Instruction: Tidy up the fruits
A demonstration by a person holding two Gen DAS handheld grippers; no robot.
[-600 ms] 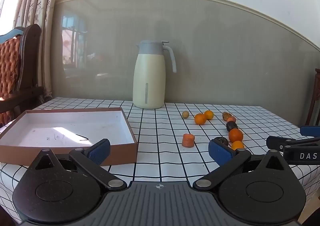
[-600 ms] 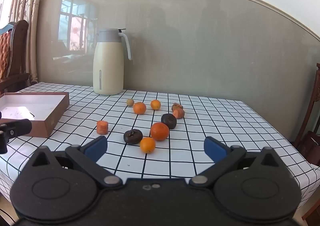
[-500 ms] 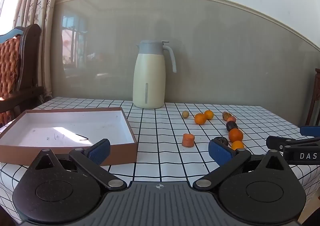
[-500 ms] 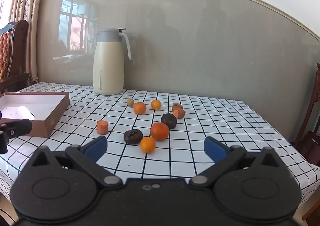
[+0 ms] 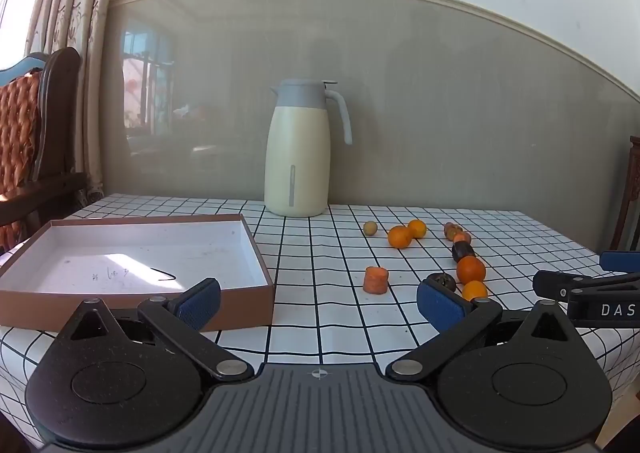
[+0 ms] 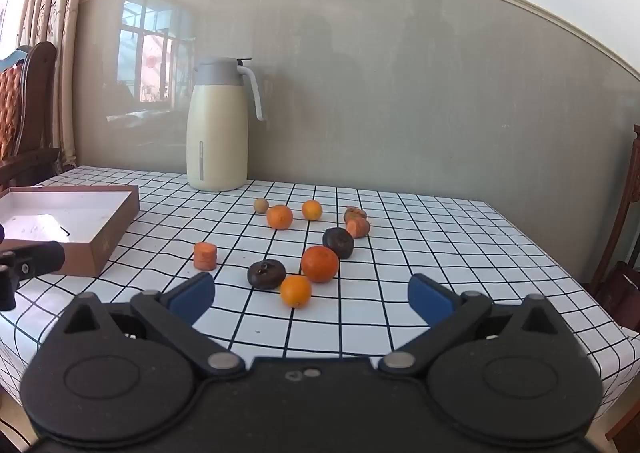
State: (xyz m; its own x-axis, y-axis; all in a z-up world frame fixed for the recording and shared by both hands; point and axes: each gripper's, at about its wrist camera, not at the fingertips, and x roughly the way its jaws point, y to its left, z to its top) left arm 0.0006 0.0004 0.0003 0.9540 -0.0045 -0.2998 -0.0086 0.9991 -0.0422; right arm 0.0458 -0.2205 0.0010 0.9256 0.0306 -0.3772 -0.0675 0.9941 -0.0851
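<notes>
Left gripper (image 5: pixel 319 299): jaws spread wide, nothing between them, position unchanged from the earlier frames. Right gripper (image 6: pixel 310 295): jaws likewise spread and empty, also unchanged. The fruits lie loose on the checked tablecloth (image 6: pixel 420 249), none displaced: the nearest orange (image 6: pixel 295 291) touches a dark mangosteen (image 6: pixel 266 273). The brown box (image 5: pixel 132 253) sits well apart, left of the carrot piece (image 5: pixel 376 279).
</notes>
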